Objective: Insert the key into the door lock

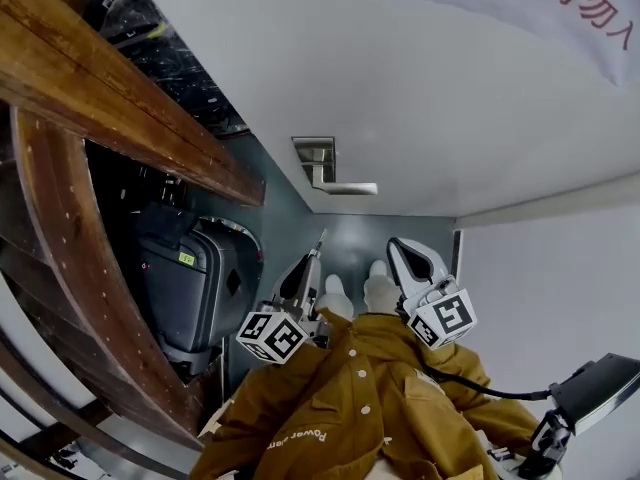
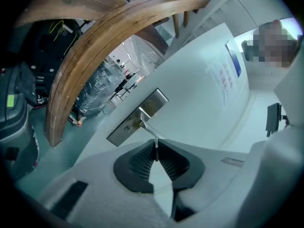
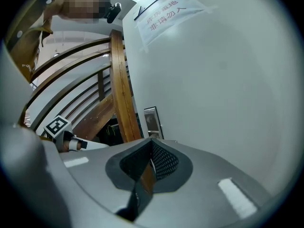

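The left gripper (image 2: 156,145) held the thin key (image 2: 156,153) between narrow jaws, near the lock plate (image 2: 137,117) but apart from it, with free room between. The right gripper (image 3: 151,145) was closed and empty, facing the door (image 3: 223,89). A wooden rail (image 2: 85,56) stood close to the door's left edge. The red writing on the sign (image 3: 171,13) seemed to read "非请勿入".

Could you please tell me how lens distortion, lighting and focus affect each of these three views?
Head view: the corner around the suitcase is dark beside the bright door. Left gripper view: fisheye framing blackens the corners; the handle plate is sharp. Right gripper view: the door's edge bows, and the sign is legible.
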`<state>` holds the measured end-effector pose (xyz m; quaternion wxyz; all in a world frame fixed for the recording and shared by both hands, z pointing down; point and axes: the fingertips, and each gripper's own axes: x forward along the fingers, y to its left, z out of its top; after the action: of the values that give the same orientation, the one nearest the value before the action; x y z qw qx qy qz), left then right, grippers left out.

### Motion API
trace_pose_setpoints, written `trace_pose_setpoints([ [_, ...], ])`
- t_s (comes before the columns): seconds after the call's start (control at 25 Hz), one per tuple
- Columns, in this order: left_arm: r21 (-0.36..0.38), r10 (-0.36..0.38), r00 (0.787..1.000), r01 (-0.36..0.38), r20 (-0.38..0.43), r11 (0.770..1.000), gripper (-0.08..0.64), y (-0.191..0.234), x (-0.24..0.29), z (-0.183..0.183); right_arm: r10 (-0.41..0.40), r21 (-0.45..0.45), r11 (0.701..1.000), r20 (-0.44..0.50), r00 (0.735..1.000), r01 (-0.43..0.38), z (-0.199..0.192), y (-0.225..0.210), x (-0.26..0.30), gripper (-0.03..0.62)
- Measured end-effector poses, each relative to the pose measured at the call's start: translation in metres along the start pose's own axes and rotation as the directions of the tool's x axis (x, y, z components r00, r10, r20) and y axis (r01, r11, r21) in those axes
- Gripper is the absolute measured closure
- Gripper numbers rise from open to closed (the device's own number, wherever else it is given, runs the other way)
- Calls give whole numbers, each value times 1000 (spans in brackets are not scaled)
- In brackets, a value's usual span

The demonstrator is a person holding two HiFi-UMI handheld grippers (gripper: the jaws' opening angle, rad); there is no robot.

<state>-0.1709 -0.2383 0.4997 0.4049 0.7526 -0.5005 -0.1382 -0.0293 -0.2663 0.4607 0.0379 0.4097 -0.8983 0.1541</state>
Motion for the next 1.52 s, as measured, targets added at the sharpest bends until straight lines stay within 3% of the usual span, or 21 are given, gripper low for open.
trace_pose_setpoints([
  [0.12,-126,14,1000,-11,24,992,535,13,14,-1,-3,8,1000,7,1000,3,7,-15,2,587],
  [0.24,-248,22,998,-6,59,969,535,34,30,-8,9,21,1000,13,1000,-9,11,-24,5,588],
  [0.36,-337,100,992,-70,72,939,535,63,38,-15,17,22,1000,14,1000,-18,13,-29,6,588],
  [0.4,-392,102,990,-57,94,918,535,67,42,-15,18,19,1000,16,1000,-19,15,-30,6,588],
  [0.48,-524,68,984,29,165,851,535,67,54,-13,18,20,1000,26,1000,-19,18,-32,7,588],
  [0.56,-603,31,975,110,219,790,535,68,68,-14,15,31,999,31,999,-16,21,-36,5,588],
  [0.76,-666,59,972,112,229,738,535,91,88,-20,14,24,1000,31,999,-15,26,-40,-1,588],
  [1.2,-645,52,962,139,269,752,535,100,117,-4,-32,31,999,46,998,30,28,-58,-13,588],
  [1.52,-661,58,956,154,286,734,535,104,123,-2,-48,41,998,43,998,46,27,-63,-16,588],
])
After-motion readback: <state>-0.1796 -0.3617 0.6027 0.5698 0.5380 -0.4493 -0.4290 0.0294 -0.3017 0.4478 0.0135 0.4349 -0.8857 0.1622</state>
